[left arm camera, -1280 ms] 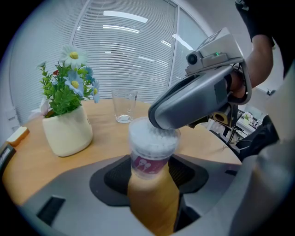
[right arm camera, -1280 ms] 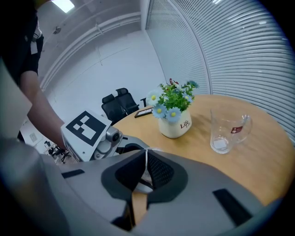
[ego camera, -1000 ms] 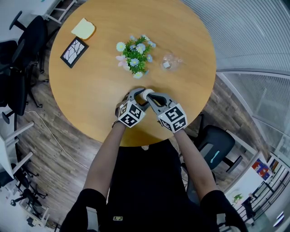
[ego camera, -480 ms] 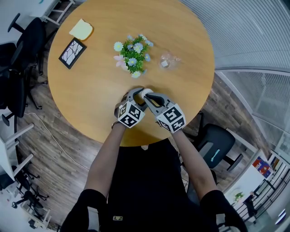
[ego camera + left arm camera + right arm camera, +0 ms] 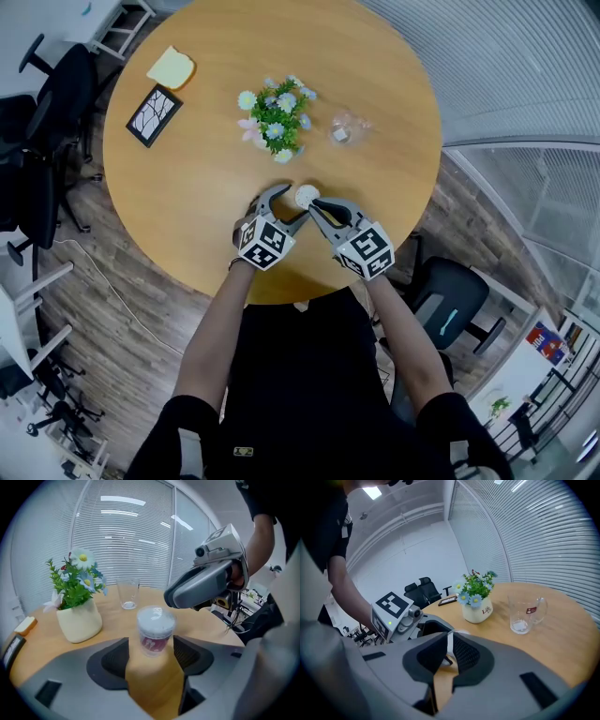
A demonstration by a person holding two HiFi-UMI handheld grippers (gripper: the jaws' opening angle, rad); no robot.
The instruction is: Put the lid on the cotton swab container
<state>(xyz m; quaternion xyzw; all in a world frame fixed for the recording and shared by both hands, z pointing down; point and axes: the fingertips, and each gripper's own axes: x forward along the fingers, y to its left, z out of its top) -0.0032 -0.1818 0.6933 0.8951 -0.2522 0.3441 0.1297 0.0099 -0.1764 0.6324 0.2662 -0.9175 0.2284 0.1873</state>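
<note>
The cotton swab container (image 5: pixel 154 631) stands upright on the round wooden table (image 5: pixel 187 187), a clear tub with its pale lid seated on top. My left gripper (image 5: pixel 151 645) has the tub between its jaws. The jaws are opening, and a gap shows on each side, so the pads do not press on it. In the head view the container (image 5: pixel 307 197) sits just ahead of the left gripper (image 5: pixel 279 203). My right gripper (image 5: pixel 317 208) hovers close at the tub's right. Its jaws stand almost together, with nothing held in them (image 5: pixel 449 638).
A white pot of artificial flowers (image 5: pixel 277 120) and an empty drinking glass (image 5: pixel 345 129) stand further back on the table. A black framed picture (image 5: pixel 155 115) and a yellow sponge (image 5: pixel 172 67) lie at the far left. Office chairs (image 5: pixel 445 305) ring the table.
The right gripper has drawn back to the right, off the container, so the lidded top now shows fully. The left gripper's jaws have spread wider around the tub.
</note>
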